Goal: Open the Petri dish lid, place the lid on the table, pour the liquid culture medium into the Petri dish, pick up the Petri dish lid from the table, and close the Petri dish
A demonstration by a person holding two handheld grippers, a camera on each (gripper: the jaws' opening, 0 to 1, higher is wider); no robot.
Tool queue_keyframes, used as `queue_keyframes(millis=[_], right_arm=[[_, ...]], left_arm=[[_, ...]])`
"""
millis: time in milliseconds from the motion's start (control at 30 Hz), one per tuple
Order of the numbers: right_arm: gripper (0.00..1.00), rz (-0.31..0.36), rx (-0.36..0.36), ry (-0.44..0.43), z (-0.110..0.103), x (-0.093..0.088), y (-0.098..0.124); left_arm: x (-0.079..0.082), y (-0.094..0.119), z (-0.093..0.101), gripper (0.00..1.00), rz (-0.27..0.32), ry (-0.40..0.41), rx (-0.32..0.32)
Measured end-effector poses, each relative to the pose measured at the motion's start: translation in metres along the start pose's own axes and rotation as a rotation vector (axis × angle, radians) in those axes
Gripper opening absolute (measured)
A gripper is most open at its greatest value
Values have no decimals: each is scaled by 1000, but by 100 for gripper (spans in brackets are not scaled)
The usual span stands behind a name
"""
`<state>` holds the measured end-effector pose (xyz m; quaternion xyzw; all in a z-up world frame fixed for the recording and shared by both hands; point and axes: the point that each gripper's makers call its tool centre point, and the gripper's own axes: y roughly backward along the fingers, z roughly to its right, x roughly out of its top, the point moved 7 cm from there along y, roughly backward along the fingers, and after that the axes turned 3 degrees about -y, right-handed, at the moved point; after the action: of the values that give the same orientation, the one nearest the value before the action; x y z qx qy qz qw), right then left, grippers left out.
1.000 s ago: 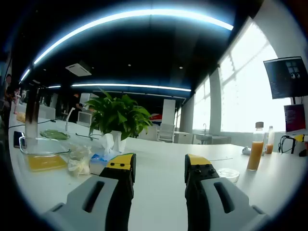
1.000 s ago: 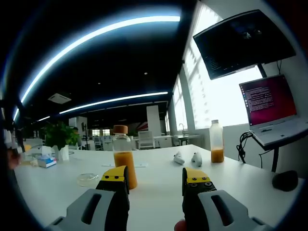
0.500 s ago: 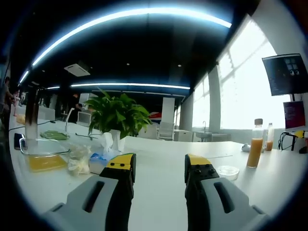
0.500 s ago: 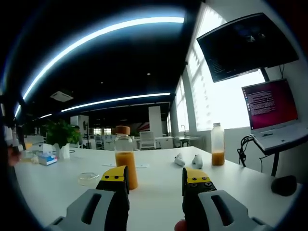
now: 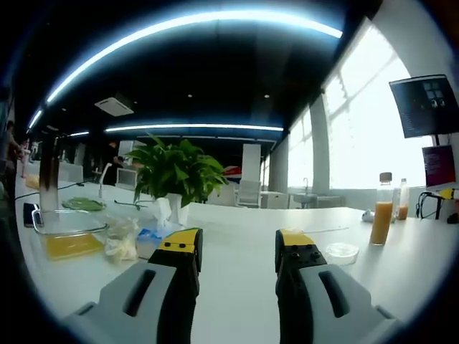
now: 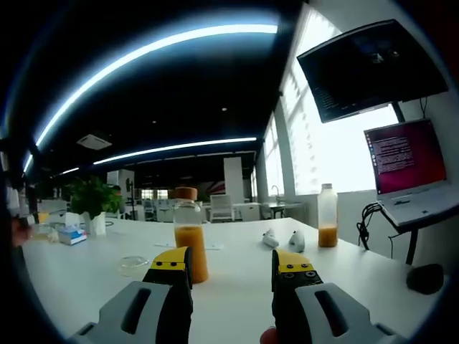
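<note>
room: a large open office under long ceiling light strips, bright windows off to the right of both grippers.
worktop (image 5: 237,236): a long white surface running ahead of both grippers, with bare stretches between the things on it.
left gripper (image 5: 235,251): jaws spread with nothing between them, held low over the worktop, aimed along it rather than down at anything.
right gripper (image 6: 232,264): jaws likewise spread and pinching nothing, hovering level above the worktop.
petri dish (image 5: 341,251): lid seemingly on, resting on the worktop ahead and just right of the left gripper; in the right gripper view it sits ahead and to the left (image 6: 132,264). it lies between the two grippers, likely so one can lift the lid while the other pours.
medium bottle (image 6: 189,242): capped, partly filled with orange liquid, upright just ahead of the right gripper's left jaw, the nearer of two and probably the one to pour from.
second bottle (image 6: 328,225): similar, farther ahead to the right, well apart from the first.
task state: judged not yet begun, since the lid looks to be on.
surroundings: a potted plant (image 5: 176,172) ahead of the left gripper, crumpled tissue and a glass container (image 5: 66,233) to its left, two small white objects (image 6: 281,239) ahead of the right gripper, a laptop (image 6: 412,168) and a wall screen (image 6: 373,66) at its right.
obstacles: nothing stands between either gripper and the dish; the bottle stands close beside the dish and could be knocked.
</note>
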<state>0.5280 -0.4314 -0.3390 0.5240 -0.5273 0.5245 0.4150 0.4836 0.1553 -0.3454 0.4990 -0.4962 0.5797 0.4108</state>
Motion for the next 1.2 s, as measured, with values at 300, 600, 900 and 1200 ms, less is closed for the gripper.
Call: queue_keyframes(millis=[300, 600, 900, 1200], right_arm=[[41, -5, 3, 4, -5, -1, -1], [40, -7, 3, 12, -6, 1, -1], [42, -18, 7, 12, -6, -2, -2], [43, -16, 44, 32, -12, 4, -4]], left_arm=[[1, -1, 0, 32, 5, 0, -12], [0, -2, -2, 32, 2, 1, -16], [1, -1, -3, 32, 3, 0, -21], [1, -2, -2, 33, -16, -8, -72]])
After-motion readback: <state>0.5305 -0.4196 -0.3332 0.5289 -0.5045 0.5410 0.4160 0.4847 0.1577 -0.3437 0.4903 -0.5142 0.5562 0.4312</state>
